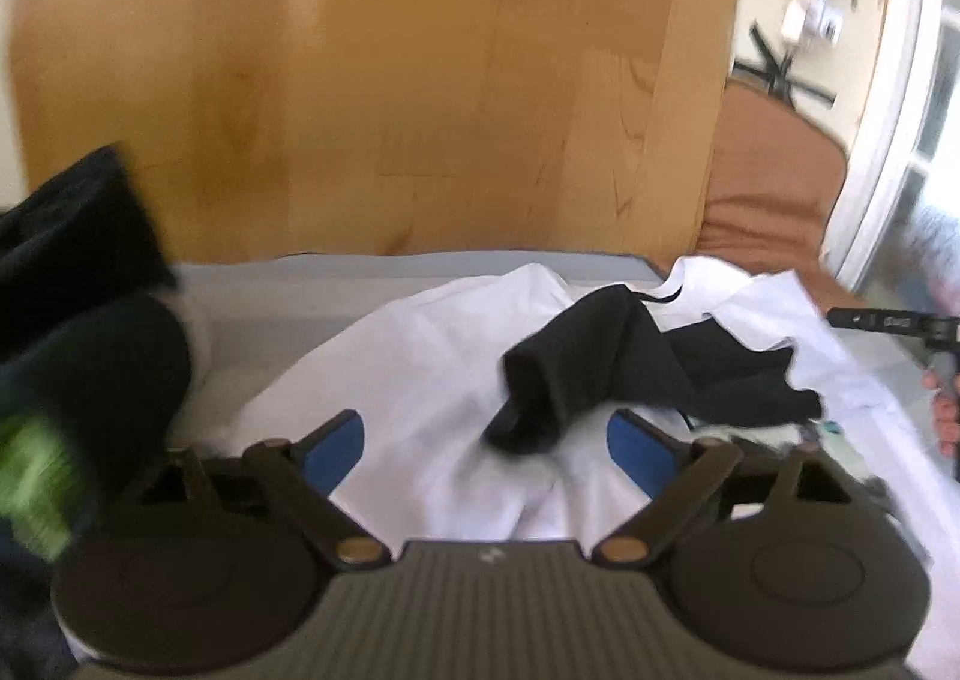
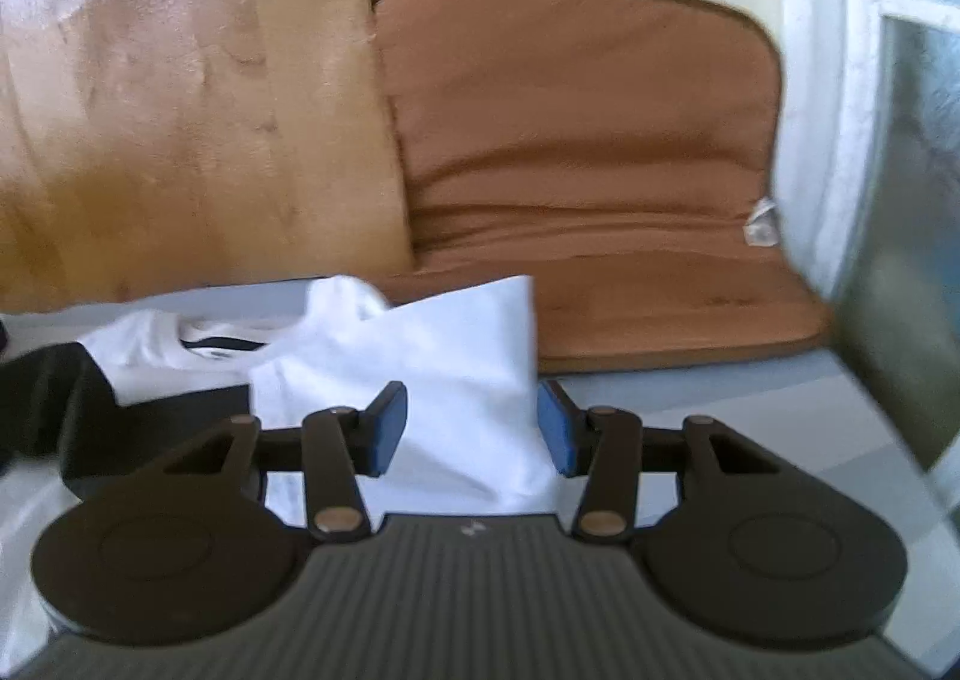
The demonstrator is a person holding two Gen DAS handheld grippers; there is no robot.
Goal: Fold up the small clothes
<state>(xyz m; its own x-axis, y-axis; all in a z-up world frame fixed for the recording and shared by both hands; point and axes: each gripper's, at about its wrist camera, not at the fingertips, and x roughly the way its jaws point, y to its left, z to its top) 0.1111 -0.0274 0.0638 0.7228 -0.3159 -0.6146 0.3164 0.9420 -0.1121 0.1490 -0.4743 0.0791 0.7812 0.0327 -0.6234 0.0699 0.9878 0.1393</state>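
A white garment (image 1: 420, 368) lies crumpled on a grey surface (image 1: 288, 290), with a black garment (image 1: 606, 374) bunched on top of it. My left gripper (image 1: 486, 452) is open just above the white cloth, the black piece between its blue pads. In the right wrist view the white garment (image 2: 456, 368) stands up in a fold, with the black cloth (image 2: 66, 404) at left. My right gripper (image 2: 474, 428) is open with the white fold between its blue pads, not pinched. The right gripper also shows at the right edge of the left wrist view (image 1: 888, 320).
A dark pile of clothes with a green patch (image 1: 78, 356) sits at the left. A wooden tabletop (image 1: 390, 80) lies beyond the grey surface. A brown chair cushion (image 2: 588, 158) lies to the right, and a white door frame (image 2: 822, 80) beyond it.
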